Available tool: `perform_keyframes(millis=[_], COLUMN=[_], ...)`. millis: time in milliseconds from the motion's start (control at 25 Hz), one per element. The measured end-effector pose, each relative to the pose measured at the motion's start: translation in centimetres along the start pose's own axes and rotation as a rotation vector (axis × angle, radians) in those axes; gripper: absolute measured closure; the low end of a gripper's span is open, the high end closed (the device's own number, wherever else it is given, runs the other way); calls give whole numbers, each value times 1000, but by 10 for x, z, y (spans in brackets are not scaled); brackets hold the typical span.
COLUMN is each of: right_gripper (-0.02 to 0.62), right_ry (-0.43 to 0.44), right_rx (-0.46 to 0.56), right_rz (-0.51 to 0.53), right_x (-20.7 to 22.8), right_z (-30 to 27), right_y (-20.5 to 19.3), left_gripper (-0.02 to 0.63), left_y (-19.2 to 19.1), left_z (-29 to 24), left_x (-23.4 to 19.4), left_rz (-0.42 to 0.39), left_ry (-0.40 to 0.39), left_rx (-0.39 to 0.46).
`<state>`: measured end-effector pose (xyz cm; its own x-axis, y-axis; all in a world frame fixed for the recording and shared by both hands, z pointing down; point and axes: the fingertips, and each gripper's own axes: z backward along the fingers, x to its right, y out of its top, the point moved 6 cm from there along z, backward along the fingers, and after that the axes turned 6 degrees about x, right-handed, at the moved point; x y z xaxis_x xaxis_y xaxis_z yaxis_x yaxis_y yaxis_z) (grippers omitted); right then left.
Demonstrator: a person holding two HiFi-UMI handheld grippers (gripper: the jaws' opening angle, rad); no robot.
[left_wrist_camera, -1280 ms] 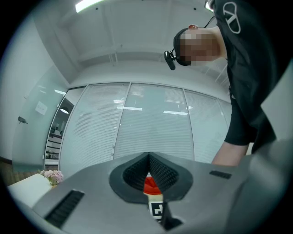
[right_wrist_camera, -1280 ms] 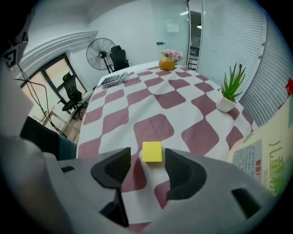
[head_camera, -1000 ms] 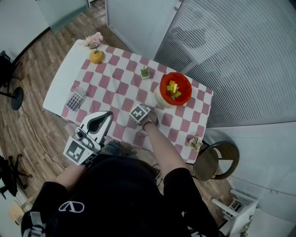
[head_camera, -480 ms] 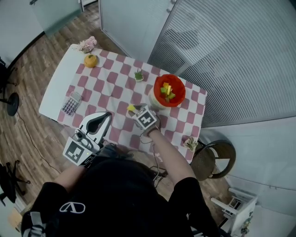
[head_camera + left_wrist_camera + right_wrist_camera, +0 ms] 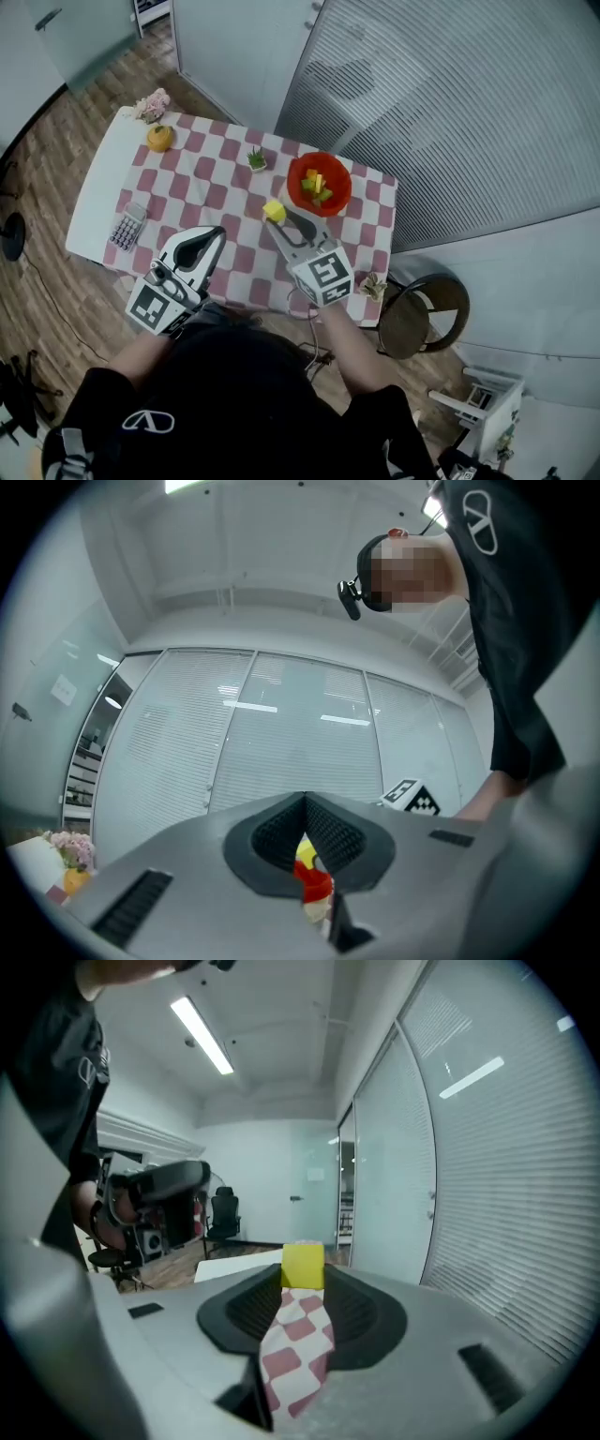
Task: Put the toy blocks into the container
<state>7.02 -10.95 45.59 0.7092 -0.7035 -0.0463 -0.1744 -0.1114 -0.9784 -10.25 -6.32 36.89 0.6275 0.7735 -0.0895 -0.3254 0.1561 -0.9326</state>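
Yellow block (image 5: 274, 210) btwn R hand-held gripper (image 5: 279, 218) tips

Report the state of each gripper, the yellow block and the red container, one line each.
Red container: upright, open on top, several blocks inside.
Right gripper: shut on the yellow block.
Yellow block: gripped, beside the container, not yet in it.
Left gripper: shut, holding nothing.
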Motion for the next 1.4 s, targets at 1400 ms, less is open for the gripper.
perform_keyframes(millis=[1400], right_gripper=[453], right_ry=[-490], right_rx=[383], right_rz=[49], right_x=[67], right_z=[122], right_y=[34], left_gripper=[600], left_y=[-31], left_z=[-33], left_x=[27], left_rz=[28], left_ry=[-160], left_rx=[-59])
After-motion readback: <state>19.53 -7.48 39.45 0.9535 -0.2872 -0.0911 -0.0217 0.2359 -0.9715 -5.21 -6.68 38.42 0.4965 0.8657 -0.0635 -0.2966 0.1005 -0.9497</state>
